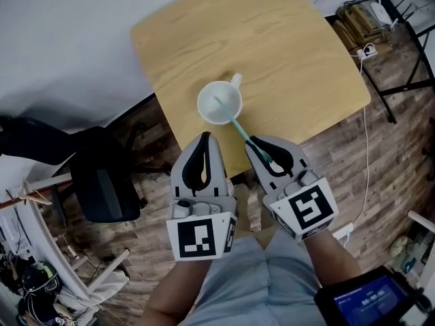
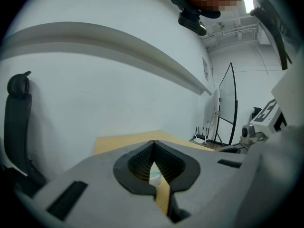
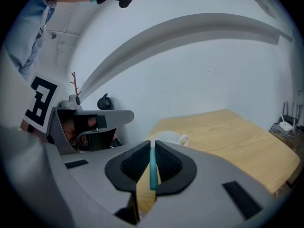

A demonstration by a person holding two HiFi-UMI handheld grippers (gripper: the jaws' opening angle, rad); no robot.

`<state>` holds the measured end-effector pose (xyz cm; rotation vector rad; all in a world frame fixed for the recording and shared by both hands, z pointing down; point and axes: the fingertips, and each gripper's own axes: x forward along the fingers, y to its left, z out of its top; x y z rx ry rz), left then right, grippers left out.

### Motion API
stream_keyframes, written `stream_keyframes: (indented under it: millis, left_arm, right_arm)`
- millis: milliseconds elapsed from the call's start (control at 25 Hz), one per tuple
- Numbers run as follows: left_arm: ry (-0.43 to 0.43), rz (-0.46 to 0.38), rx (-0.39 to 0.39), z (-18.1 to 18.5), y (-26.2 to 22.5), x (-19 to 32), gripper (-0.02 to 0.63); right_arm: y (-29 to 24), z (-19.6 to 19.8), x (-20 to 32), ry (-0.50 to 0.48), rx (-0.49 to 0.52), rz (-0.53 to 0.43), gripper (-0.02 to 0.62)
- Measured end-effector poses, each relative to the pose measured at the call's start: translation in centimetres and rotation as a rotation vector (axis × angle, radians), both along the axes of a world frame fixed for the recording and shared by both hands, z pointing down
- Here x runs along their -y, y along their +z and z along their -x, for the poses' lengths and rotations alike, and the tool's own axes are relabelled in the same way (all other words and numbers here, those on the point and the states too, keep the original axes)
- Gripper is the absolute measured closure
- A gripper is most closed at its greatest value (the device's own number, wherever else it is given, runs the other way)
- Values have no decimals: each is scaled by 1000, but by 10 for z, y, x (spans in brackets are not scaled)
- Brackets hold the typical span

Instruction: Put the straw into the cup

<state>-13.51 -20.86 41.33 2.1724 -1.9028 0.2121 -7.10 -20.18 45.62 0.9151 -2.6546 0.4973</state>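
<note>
Straw [image 1: 239, 131], teal, slants between cup and right tool. Left tool [image 1: 206, 138] hovers at the wooden surface's [image 1: 285, 53] near edge, jaws pressed together on nothing. White cup [image 1: 202, 109] stands on the surface, the straw's far end over its mouth. Right tool [image 1: 262, 146] pinches the straw's near end.
</note>
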Motion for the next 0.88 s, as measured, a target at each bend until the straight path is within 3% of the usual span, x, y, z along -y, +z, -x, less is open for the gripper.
stream_keyframes:
  millis: [520, 880]
  left_arm:
    - [-26, -17, 3, 6, -11, -7, 609]
    - [-13, -130, 0, -3, -67, 5, 609]
  right_arm:
    - [-13, 5, 9, -8, 9, -39, 520]
    - [-95, -3, 25, 19, 89, -178, 514]
